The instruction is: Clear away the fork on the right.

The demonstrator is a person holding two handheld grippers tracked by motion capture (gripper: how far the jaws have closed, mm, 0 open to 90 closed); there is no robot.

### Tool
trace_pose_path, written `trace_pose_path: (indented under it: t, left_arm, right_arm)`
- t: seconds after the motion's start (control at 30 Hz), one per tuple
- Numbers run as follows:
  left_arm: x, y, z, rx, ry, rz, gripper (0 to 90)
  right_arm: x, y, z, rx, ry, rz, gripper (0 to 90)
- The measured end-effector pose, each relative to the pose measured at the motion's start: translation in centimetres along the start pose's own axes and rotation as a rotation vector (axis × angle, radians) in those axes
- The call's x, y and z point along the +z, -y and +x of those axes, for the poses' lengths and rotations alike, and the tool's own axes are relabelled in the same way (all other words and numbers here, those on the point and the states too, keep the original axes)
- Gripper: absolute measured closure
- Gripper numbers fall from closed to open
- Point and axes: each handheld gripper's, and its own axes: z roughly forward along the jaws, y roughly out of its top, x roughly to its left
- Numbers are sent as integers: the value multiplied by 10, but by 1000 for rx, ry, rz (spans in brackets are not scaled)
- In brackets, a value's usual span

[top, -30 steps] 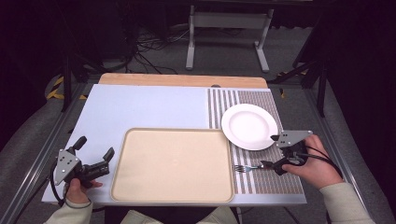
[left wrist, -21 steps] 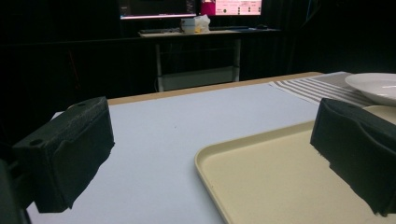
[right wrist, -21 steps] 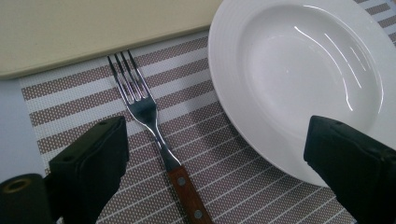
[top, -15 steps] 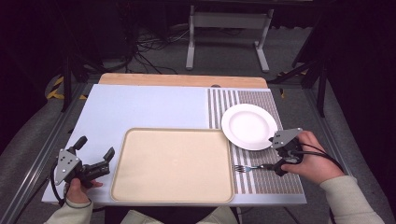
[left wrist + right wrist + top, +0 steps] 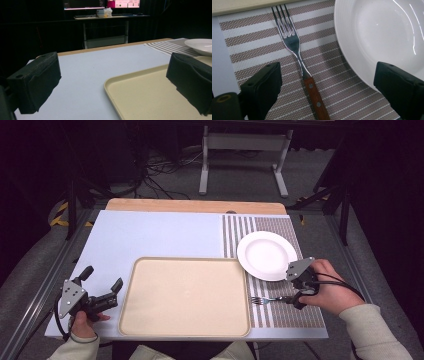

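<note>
Dark room all around, and a pale blue table [image 5: 165, 232] with a striped mat [image 5: 282, 312] on its right side. On the mat lies a fork [image 5: 298, 56], near the white plate [image 5: 266, 254], just right of the tan tray [image 5: 185, 295]. The right claw [image 5: 327, 87] is wide open over the fork handle, holding nothing. Next it likely needs to drop and close on the handle. The left claw [image 5: 102, 295] waits open and empty by the tray.

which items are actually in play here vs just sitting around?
In play:
- fork, lying between the open jaws of the right hand-held gripper

Lying about:
- white plate
- beige tray
- striped placemat
- left hand-held gripper, open, idle beside the tray
</note>
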Motion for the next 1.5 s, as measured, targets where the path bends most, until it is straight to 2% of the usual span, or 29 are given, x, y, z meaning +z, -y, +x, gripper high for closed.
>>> trace_pose_path:
  t: [0.33, 0.5, 0.57, 0.67, 0.83, 0.93, 1.13, 1.23, 1.37, 1.5]
  left_arm:
    - [0, 0, 0, 1, 1, 0, 0]
    - [0, 0, 0, 0, 1, 0, 0]
    - [0, 0, 0, 1, 1, 0, 0]
    - [0, 0, 0, 1, 2, 1, 0]
    - [0, 0, 0, 0, 4, 1, 0]
    - [0, 0, 0, -3, 5, 0, 0]
    - [0, 0, 0, -1, 5, 0, 0]
    - [0, 0, 0, 0, 6, 1, 0]
    - [1, 0, 0, -2, 5, 0, 0]
    - [1, 0, 0, -4, 6, -1, 0]
  right_arm:
    - [11, -4, 2, -34, -49, 47, 188]
    - [20, -4, 1, -84, -87, 111, 258]
    - [22, -4, 1, -98, -89, 117, 271]
    - [25, -5, 1, -119, -109, 146, 346]
    - [33, -7, 2, -157, -148, 224, 438]
    - [36, -9, 1, -179, -162, 281, 523]
    - [41, -12, -1, -240, -192, 347, 600]
    - [44, -13, 0, -255, -197, 359, 636]
    - [47, -15, -1, -305, -217, 396, 725]
    - [48, -16, 1, -322, -223, 403, 773]
